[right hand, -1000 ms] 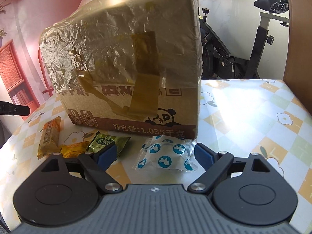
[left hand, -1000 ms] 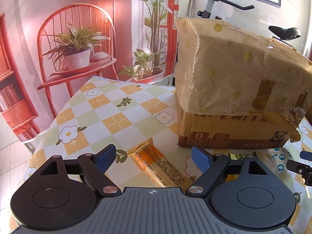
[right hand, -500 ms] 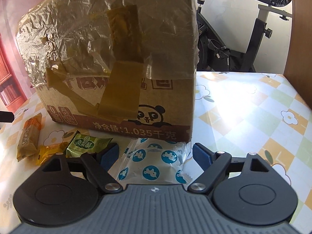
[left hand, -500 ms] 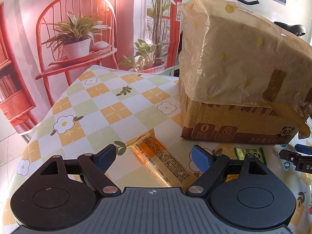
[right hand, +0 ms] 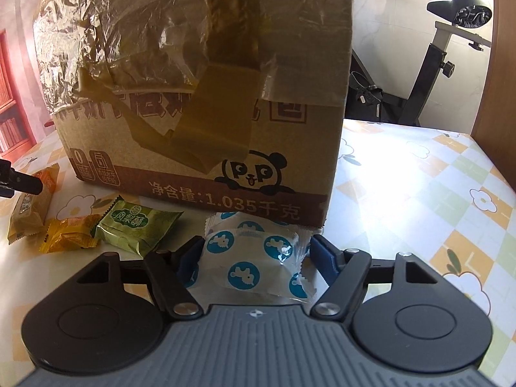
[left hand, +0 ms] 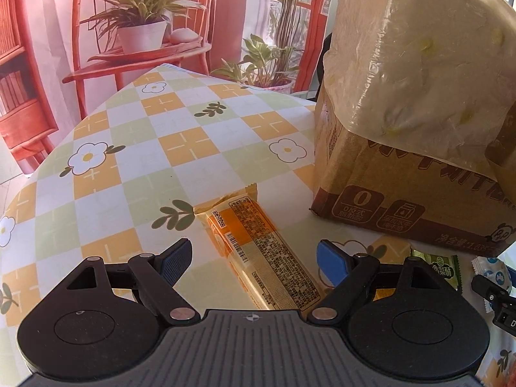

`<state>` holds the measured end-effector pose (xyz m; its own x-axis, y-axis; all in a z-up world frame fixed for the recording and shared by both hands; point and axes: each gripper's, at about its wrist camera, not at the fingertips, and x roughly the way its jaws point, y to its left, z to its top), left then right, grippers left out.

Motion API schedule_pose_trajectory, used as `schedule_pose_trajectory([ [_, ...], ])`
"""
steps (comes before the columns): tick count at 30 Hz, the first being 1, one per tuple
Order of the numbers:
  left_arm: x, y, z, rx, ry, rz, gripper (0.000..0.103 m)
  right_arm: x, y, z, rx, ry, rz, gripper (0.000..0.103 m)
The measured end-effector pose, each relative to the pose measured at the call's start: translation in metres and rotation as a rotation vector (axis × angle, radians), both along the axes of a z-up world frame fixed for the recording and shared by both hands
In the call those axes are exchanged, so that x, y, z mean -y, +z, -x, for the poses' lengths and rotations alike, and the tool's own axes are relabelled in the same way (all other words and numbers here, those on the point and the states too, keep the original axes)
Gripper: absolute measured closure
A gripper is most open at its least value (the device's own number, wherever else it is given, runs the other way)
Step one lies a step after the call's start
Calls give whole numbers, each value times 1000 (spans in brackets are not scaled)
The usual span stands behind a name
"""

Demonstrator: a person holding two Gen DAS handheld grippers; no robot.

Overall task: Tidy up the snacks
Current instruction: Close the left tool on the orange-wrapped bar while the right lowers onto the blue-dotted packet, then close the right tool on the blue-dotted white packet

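An orange snack bar lies on the checked tablecloth, between the wide-open fingers of my left gripper, which do not touch it. In the right wrist view a white packet with blue dots lies in front of the taped cardboard box. My right gripper straddles this packet and its jaws are closing; the pads are right at its edges without squeezing it. A green snack, a yellow candy and the orange bar lie to its left.
The cardboard box stands tall just behind the snacks. The table's edge curves round at the left, with a red chair backdrop behind it. An exercise bike stands beyond the table's far right. The left gripper's finger shows at the left edge.
Both grippers have come down and nearer to the table. The bar now sits between the left fingers. The right jaws have narrowed around the blue-dotted packet.
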<state>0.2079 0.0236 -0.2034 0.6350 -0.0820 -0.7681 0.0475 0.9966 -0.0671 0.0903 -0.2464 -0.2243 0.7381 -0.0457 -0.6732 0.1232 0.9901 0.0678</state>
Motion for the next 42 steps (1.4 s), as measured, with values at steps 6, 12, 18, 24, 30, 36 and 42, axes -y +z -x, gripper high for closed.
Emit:
schedule_pose_trajectory([
  [6, 6, -13, -8, -15, 26, -34, 23, 0, -1, 3, 12, -1, -7, 31],
  [12, 9, -11, 1, 23, 12, -72, 64, 3, 0, 5, 19, -3, -15, 32],
  [18, 3, -9, 14, 14, -4, -42, 65, 4, 0, 6, 23, -3, -21, 33],
  [24, 2, 1, 31, 42, -10, -29, 65, 3, 1, 6, 25, 1, -24, 34],
  [30, 10, 22, 50, 100, -41, -22, 65, 4, 4, 10, 49, -1, -26, 39],
  [36, 15, 32, 68, 136, -71, -22, 65, 5, 10, 19, 50, -17, -51, 43],
  [42, 16, 35, 78, 151, -79, -8, 65, 3, 15, 31, 50, -6, -70, 44],
])
